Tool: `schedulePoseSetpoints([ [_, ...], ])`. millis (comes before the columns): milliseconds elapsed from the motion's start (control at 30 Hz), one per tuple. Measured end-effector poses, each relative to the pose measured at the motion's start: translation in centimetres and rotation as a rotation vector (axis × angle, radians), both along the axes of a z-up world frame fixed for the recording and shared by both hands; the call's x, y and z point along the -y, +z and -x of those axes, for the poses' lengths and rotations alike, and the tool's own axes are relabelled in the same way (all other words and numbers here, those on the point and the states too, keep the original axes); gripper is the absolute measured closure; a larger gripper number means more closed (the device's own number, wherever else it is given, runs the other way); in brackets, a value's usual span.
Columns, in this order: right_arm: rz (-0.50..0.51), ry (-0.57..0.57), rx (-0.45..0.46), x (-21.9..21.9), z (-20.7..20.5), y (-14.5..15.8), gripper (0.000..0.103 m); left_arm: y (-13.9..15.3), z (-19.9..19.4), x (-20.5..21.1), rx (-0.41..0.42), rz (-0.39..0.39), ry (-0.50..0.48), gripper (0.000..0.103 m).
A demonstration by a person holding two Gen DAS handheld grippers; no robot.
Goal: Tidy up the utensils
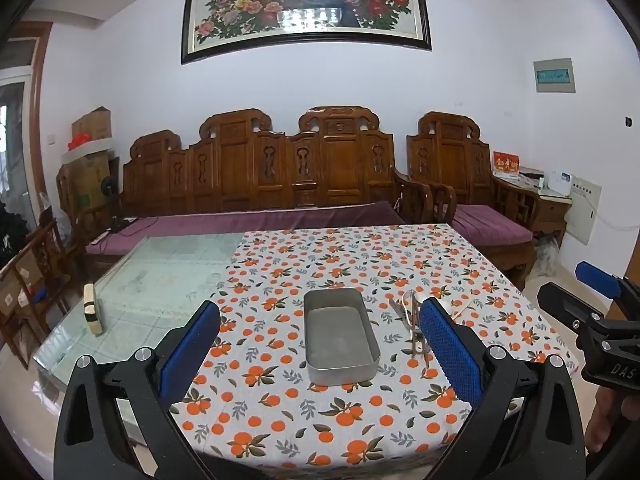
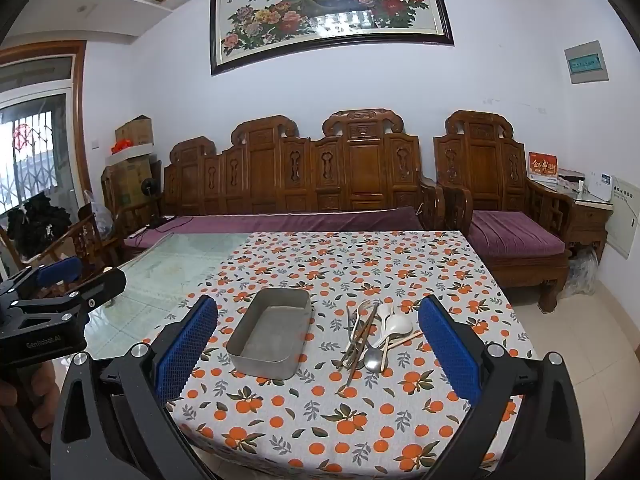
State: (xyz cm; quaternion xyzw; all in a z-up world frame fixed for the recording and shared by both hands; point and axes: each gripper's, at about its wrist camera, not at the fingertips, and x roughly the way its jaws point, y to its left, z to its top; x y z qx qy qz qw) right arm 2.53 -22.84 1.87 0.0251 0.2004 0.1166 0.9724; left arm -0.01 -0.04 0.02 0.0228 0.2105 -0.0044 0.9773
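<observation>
Both my grippers wide open above the tablecloth (image 2: 320, 408).
Left gripper (image 1: 320, 350) and right gripper (image 2: 318, 346) grasp nothing; I see the metal tray (image 2: 256, 354) empty, utensils (image 2: 372, 336) piled just right of it.

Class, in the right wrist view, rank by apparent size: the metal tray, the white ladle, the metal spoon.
1. metal tray, clearly largest.
2. white ladle.
3. metal spoon; they overlap in the pile, so this last ranking is unsure.
</observation>
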Motion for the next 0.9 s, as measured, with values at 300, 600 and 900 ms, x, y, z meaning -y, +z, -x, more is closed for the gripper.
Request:
schedulePoseSetpoints([
  [300, -0.001, -0.001, 0.000, 0.0, 0.0, -0.1, 0.003, 0.9, 0.1, 0.6, 0.004, 0.000, -0.001, 0.006],
  [600, -0.005, 0.000, 0.000, 0.1, 0.0, -0.1, 0.003, 1.4, 0.3, 0.9, 0.010, 0.000, -0.001, 0.006],
  [900, -0.006, 0.000, 0.000, 0.1, 0.0, -0.1, 0.003, 1.4, 0.3, 1.0, 0.012, 0.000, -0.002, 0.006],
])
